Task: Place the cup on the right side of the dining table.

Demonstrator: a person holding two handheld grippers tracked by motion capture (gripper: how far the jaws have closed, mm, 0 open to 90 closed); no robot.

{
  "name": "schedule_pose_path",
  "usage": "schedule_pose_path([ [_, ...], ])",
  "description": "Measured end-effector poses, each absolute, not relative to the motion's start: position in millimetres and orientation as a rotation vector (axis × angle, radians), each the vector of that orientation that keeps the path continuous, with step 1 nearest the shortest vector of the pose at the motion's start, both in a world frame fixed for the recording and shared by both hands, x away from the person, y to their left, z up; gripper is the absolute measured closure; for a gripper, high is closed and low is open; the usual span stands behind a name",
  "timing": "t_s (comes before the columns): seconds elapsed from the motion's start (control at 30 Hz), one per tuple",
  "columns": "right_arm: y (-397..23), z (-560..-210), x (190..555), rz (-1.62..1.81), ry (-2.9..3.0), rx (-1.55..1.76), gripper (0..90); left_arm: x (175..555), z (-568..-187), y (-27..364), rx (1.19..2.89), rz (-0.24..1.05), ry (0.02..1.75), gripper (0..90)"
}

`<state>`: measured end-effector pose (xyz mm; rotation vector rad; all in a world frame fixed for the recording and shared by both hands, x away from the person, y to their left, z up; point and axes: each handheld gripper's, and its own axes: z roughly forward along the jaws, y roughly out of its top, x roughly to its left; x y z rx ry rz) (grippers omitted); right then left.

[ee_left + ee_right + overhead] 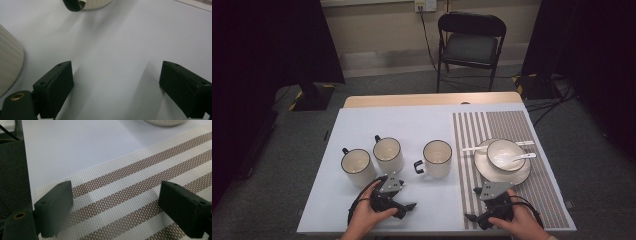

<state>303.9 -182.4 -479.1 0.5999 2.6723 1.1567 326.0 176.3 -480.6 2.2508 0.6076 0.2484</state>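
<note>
Left gripper [411, 206] is resting low on the white table [422, 125], jaws standing spread with nothing between them. Nearest cup [388, 155] is sitting at its 11 o'clock, just beside; the handled cup [436, 158] at 1 o'clock. Right gripper [470, 218] is lying on the striped placemat [512, 125], jaws spread and empty; plate [482, 172] with bowl [505, 155] at its 1 o'clock.

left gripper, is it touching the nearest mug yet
Apart. In the high view the left gripper sits on the table near its front edge, with bare surface between it and the nearest mug.
</note>
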Motion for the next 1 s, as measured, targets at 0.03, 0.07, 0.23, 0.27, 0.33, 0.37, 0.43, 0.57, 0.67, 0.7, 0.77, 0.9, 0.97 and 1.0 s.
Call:
schedule_pose_path([
  [0.03, -182, -479, 304, 1.157, 2.672, 0.6, 11.6, 326, -481, 176, 2.251, 0.248, 0.608, 11.3],
  [0.07, -182, -479, 304, 1.155, 2.674, 0.6, 11.7, 326, -481, 176, 2.25, 0.247, 0.608, 11.3],
  [0.23, -179, -476, 305, 1.111, 2.699, 0.605, 11.7, 327, -479, 177, 2.26, 0.242, 0.605, 11.8],
  [0.27, -178, -475, 306, 1.094, 2.707, 0.603, 11.7, 328, -478, 177, 2.27, 0.247, 0.614, 15.7],
  [0.33, -177, -474, 306, 1.085, 2.711, 0.609, 11.7, 329, -476, 176, 2.257, 0.22, 0.651, 15.2],
  [0.37, -177, -473, 306, 1.07, 2.722, 0.612, 12.1, 329, -474, 176, 2.275, 0.216, 0.654, 15.6],
  [0.43, -175, -471, 308, 1.049, 2.739, 0.603, 12.6, 329, -471, 173, 2.308, 0.21, 0.659, 16.9],
  [0.57, -172, -466, 313, 0.969, 2.795, 0.6, 13.5, 331, -466, 170, 2.314, 0.177, 0.676, 18.6],
  [0.67, -166, -461, 318, 0.923, 2.814, 0.601, 13.7, 334, -459, 170, 2.316, 0.177, 0.69, 18.6],
  [0.7, -166, -461, 318, 0.923, 2.814, 0.601, 13.7, 334, -459, 170, 2.316, 0.177, 0.69, 18.6],
  [0.77, -165, -459, 321, 0.904, 2.822, 0.592, 13.7, 336, -457, 167, 2.311, 0.173, 0.689, 18.6],
  [0.9, -163, -451, 329, 0.874, 2.841, 0.602, 13.6, 339, -453, 162, 2.316, 0.183, 0.684, 18.6],
  [0.97, -162, -448, 332, 0.856, 2.842, 0.6, 13.6, 342, -451, 159, 2.321, 0.176, 0.674, 18.6],
  [1.0, -162, -448, 334, 0.85, 2.851, 0.595, 13.6, 343, -451, 158, 2.321, 0.174, 0.68, 18.6],
])
